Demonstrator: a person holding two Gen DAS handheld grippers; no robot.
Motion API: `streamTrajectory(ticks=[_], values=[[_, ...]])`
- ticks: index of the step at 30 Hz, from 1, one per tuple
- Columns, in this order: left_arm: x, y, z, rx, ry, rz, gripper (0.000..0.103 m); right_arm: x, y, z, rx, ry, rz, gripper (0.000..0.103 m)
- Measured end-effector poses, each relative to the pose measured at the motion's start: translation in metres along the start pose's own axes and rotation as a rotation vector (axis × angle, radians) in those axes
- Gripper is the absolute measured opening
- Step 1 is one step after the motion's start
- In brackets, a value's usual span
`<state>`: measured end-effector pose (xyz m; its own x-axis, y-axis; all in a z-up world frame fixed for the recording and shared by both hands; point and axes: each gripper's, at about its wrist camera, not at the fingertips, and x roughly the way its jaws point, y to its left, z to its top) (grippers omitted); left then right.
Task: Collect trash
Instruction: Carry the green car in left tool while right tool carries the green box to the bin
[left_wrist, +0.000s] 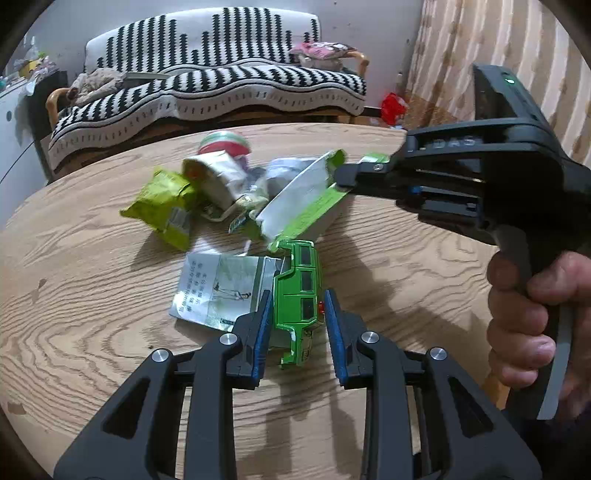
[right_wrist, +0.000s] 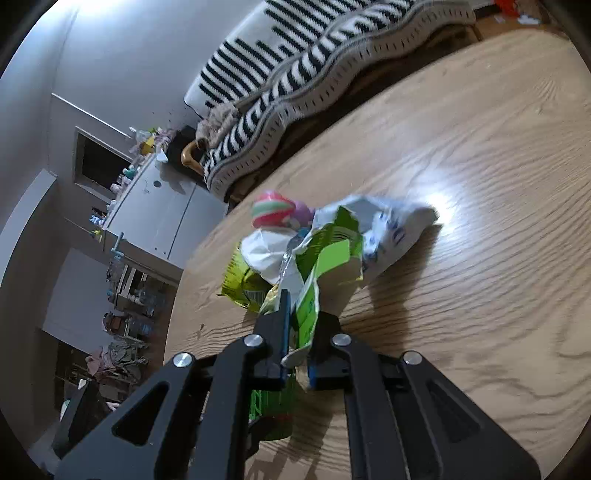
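Several pieces of trash lie in a heap on the round wooden table (left_wrist: 81, 302). My right gripper (left_wrist: 345, 179) (right_wrist: 303, 312) is shut on a long green and white wrapper (left_wrist: 299, 201) (right_wrist: 330, 258), pinching its near end while the rest hangs toward the heap. My left gripper (left_wrist: 297, 297) is shut on a green toy car (left_wrist: 297, 291), which stands tilted between the blue pads (left_wrist: 262, 332). Under and left of the car lies a flat silver printed sachet (left_wrist: 218, 291). A yellow-green packet (left_wrist: 162, 203) (right_wrist: 242, 284) and a crumpled white bag (left_wrist: 286, 170) (right_wrist: 391, 229) sit in the heap.
A pink and green round thing (left_wrist: 225, 142) (right_wrist: 271, 212) rests at the heap's far side. A person's hand (left_wrist: 524, 321) grips the right tool's handle. Behind the table stands a sofa with a black and white striped throw (left_wrist: 207, 81) (right_wrist: 295, 85). A white cabinet (right_wrist: 162, 206) stands at the left.
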<state>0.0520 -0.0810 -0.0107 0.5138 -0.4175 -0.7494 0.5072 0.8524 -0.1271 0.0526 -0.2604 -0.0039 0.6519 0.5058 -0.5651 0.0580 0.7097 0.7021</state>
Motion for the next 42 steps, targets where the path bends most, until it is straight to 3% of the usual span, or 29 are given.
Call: streamTrajectory(ticks=[4, 12, 20, 28, 34, 42], values=[[-0.006, -0.024, 0.002, 0.052, -0.027, -0.045, 0.027, -0.038, -0.007, 0.003, -0.005, -0.073, -0.001, 0.005], [0.001, -0.066, 0.010, 0.086, -0.041, -0.126, 0.027, -0.131, -0.049, 0.006, -0.003, -0.229, -0.107, 0.003], [0.018, -0.135, 0.021, 0.127, -0.040, -0.219, 0.027, -0.232, -0.104, -0.020, -0.019, -0.315, -0.335, 0.003], [0.039, -0.233, 0.023, 0.192, -0.024, -0.322, 0.027, -0.306, -0.177, -0.073, 0.017, -0.354, -0.525, 0.003], [0.055, -0.314, 0.018, 0.261, -0.007, -0.417, 0.027, -0.367, -0.241, -0.105, 0.126, -0.405, -0.599, 0.003], [0.073, -0.383, 0.006, 0.358, 0.021, -0.488, 0.027, -0.390, -0.291, -0.124, 0.211, -0.371, -0.664, 0.003]])
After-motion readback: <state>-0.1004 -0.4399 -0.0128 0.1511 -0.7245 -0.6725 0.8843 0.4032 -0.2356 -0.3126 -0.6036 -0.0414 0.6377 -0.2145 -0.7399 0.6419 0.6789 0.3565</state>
